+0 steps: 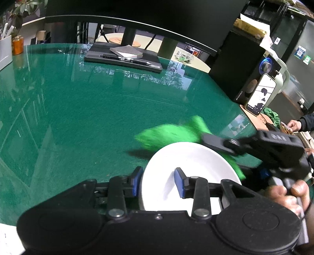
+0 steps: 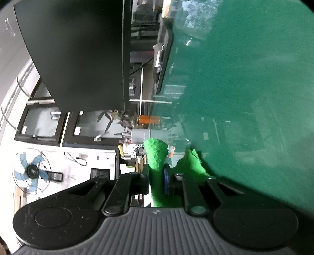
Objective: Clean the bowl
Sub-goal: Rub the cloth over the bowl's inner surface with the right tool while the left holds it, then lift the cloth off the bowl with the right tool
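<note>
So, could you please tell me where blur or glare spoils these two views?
Left wrist view: the green cloth is smeared by motion blur, the white bowl stays sharp, and reflections streak the glossy green table. Right wrist view: rolled sideways, mildly soft, same table glare.

A glossy green worktop reflecting windows and trees carries a large dark monitor on a black stand, a black speaker with a propped phone, a potted plant, while a blue-bladed fan stands by dark-framed windows.
</note>
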Demonstrator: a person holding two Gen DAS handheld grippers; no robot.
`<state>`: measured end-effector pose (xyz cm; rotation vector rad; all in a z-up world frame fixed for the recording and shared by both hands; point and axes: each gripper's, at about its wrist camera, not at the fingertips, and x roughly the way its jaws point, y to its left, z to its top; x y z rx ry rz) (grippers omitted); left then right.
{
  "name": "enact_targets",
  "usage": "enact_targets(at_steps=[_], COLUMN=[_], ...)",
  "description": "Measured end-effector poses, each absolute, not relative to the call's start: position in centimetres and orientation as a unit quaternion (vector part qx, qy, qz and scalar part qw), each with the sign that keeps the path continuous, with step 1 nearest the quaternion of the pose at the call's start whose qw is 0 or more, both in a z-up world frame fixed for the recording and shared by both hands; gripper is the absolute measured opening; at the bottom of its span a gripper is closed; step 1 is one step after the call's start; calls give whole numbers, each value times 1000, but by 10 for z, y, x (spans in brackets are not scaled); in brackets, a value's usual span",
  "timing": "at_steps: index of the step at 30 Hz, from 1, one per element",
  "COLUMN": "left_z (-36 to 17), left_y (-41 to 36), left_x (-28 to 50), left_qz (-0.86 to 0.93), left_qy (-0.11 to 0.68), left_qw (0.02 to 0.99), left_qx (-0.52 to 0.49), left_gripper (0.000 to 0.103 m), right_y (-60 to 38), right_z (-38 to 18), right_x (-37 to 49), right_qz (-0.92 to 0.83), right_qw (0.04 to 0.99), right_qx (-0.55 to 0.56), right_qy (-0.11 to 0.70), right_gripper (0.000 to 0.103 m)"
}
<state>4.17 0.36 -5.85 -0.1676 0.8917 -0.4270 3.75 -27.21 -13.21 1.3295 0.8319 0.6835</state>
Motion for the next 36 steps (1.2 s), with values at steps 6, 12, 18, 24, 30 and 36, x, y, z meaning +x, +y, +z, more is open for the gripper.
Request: enact_targets(at_steps=[6, 12, 18, 24, 30, 36], left_z=[-59, -58, -59, -60, -59, -59], left_y=[5, 0, 0, 3, -2, -3], left_x=[41, 41, 37, 39, 41, 48], left_qz=[-206, -206, -202, -204, -202, -193], left_qy=[427, 425, 423, 422, 419, 419], left_qw=[876, 878, 880, 879, 882, 884], left_qx=[-88, -78, -76, -87, -74, -71], left_gripper=[40, 41, 41, 41, 40, 41], right_y=[-275, -298, -271, -288, -300, -257], right_z=[-128, -128, -128, -122, -122, -127], right_x=[33, 5, 34, 16, 3, 60], right_qz=[310, 298, 304, 306, 298, 321], right_qw=[665, 666, 666, 677, 677, 678], right_qx=[572, 581, 571, 564, 573, 549], right_qy=[368, 361, 370, 359, 353, 368], right_gripper=[16, 16, 17, 17, 17, 17])
